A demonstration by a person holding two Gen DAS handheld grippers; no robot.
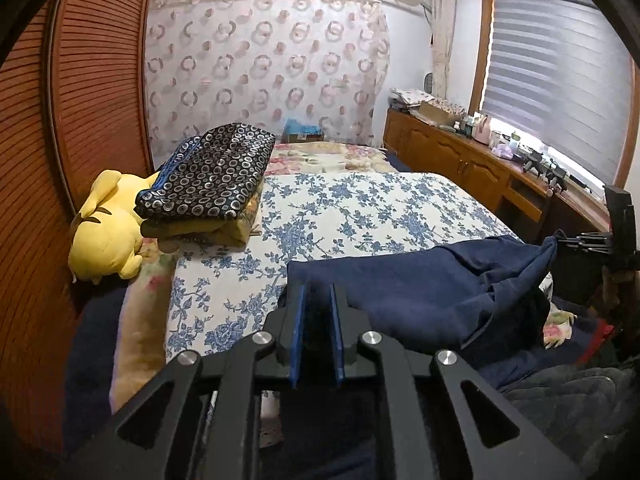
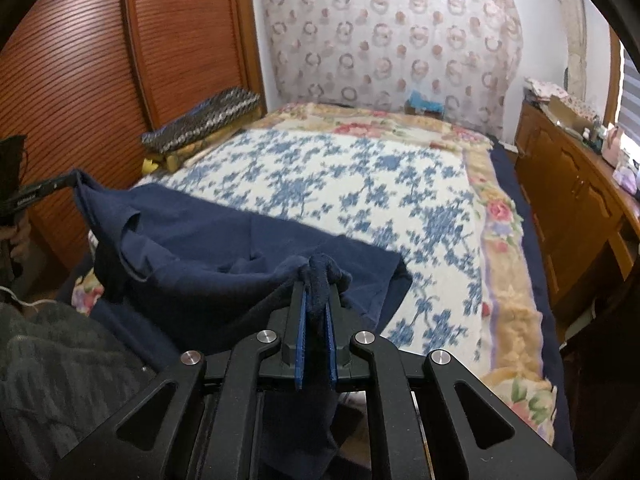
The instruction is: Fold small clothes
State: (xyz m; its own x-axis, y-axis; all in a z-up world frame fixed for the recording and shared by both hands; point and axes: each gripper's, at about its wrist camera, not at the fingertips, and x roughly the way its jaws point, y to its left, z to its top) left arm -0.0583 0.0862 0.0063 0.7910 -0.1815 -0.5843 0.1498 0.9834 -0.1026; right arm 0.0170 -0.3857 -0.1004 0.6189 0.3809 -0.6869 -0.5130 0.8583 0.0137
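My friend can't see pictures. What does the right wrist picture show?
The right gripper pinches a corner of a navy blue garment over a bed with a blue-flowered sheet. A folded dotted cloth lies beside a wooden wardrobe.

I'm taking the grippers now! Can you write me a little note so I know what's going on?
Left gripper: jaws pinching one end of the navy garment.
Right gripper: jaws shut on the other end, cloth bunched between them.
Garment: hangs between both grippers, its far part resting on the flowered bed cover.
Done: garment gripped at two points.
Left: no neat fold shows yet; probably spread it flat, then fold.
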